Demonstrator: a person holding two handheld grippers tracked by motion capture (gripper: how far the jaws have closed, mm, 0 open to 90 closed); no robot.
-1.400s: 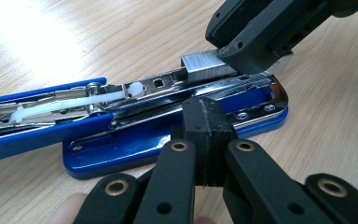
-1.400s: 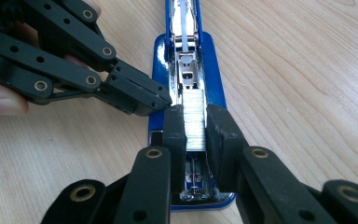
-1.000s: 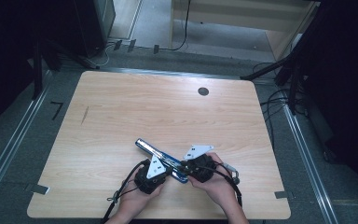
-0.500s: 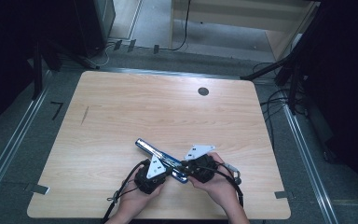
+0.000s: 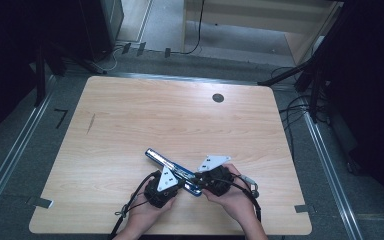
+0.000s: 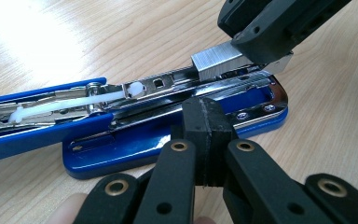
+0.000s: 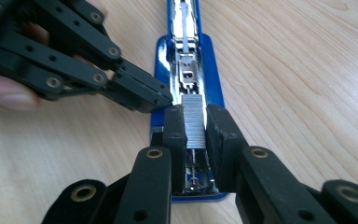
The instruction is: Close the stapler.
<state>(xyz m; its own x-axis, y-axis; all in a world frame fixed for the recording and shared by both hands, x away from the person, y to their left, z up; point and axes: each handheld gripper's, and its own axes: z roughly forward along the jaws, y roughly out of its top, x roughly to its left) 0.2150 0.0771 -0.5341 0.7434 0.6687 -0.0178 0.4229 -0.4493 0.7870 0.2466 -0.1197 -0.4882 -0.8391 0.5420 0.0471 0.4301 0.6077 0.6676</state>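
Stapler [image 5: 172,171] lies open at table's [image 5: 130,125] 6 o'clock edge, lid swung toward 10. Right gripper [image 7: 195,122] clamps staples [image 7: 194,122] over the channel, not seated yet; push home and close lid remain. Left gripper [image 6: 205,140], jaws shut and empty, braces the base. Table otherwise bare, nothing blocking.

You have a pale wooden bench [image 5: 130,125] with a round dark grommet [image 5: 218,98] near its far edge. Beyond it, cables [image 5: 195,35] trail over the grey floor [image 5: 10,150] beside metal rails [image 5: 325,160].
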